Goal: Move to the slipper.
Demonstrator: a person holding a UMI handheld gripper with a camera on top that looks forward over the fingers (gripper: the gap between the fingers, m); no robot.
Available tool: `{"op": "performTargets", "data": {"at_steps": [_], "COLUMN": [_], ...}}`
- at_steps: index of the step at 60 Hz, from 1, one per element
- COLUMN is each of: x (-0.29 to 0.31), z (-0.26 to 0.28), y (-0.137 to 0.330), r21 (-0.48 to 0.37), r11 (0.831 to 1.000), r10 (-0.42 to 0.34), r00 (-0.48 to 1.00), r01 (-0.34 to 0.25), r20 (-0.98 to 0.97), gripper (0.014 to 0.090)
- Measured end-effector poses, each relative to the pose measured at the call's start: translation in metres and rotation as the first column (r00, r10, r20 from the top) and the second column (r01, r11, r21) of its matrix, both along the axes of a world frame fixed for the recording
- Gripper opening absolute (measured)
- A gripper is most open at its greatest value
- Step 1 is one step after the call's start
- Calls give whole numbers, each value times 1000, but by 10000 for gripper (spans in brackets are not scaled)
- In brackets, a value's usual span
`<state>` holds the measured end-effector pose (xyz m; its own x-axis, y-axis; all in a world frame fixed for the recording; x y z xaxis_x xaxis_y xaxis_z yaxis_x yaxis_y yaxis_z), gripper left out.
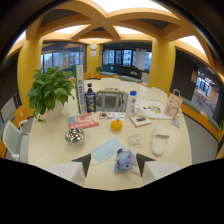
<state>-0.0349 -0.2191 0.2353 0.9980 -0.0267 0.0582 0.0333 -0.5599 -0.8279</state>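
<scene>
Round pale table [45, 145], crowded. Nearest the fingers: blue plush toy [124, 161] between them, light-blue face mask [106, 149] beside it. Further on: white slipper [160, 140], clear glass [134, 140], orange fruit [116, 125], shiny metal bowl [74, 135], red booklet [82, 121]. Toward the far edge: potted plant [49, 92], dark bottle [90, 98], metal basket [111, 100], plastic water bottle [132, 103], paper bag [174, 105].

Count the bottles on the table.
2. A dark bottle stands beside the plant; a clear bottle stands past the orange. Others may be hidden behind clutter.
</scene>
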Motion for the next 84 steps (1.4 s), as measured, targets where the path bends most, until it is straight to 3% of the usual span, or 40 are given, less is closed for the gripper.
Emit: {"op": "performTargets", "data": {"at_steps": [19, 23, 29, 30, 31, 35, 46, 64, 84], "x": [8, 22, 56, 63, 69, 96, 172, 279, 312], "z": [-18, -24, -34, -35, -37, -41, -59, -103, -139], "y": [-38, -48, -52, -52, -51, -48, -4, 107, 172], "r21": [-35, -51, -65, -66, -67, -71, -84, -124, -164], "r11": [999, 998, 996, 995, 995, 992, 988, 988, 986], "r10": [-24, -34, -61, -68, -75, -97, -126, -85, -18], "r00": [999, 999, 997, 996, 995, 993, 990, 995, 1000], "r01": [25, 36, 65, 72, 79, 102, 131, 91, 22], "r20": [29, 38, 56, 61, 66, 74, 65, 54, 22], "gripper": [855, 829, 857, 826, 858, 859, 858, 859, 857]}}
